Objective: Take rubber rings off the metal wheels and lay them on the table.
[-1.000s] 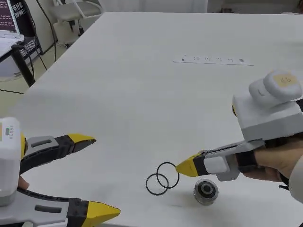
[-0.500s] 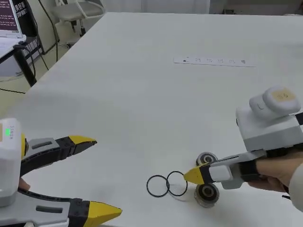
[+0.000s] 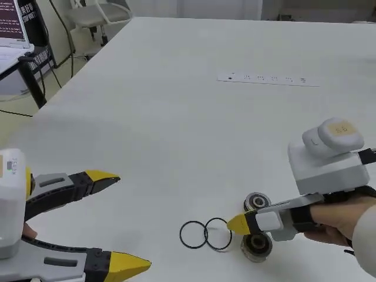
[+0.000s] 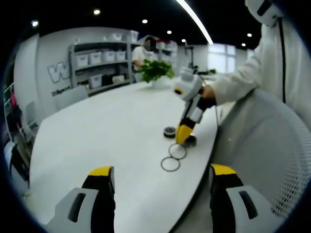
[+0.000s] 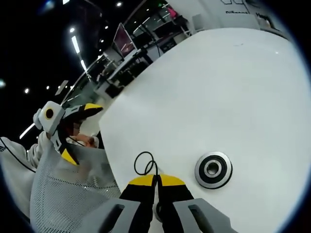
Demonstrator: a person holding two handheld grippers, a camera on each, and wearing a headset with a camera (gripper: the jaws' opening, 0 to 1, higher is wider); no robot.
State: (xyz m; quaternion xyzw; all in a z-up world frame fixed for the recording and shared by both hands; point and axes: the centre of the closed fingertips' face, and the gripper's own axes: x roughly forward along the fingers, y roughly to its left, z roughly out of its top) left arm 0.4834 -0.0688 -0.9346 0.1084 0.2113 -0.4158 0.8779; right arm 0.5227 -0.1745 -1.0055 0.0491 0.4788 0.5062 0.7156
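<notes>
Right gripper [image 3: 232, 223] fingers closed, apparently pinching ring [image 3: 218, 234] low over tabletop [image 3: 176, 117], overlapping other ring [image 3: 192, 234] (nearest wheel [image 3: 257, 244] just beside). Best: release gently, lift straight. Left gripper [image 3: 134, 220] fingers spread, empty.

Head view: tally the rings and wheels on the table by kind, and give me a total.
rings: 2
wheels: 2
total: 4
</notes>
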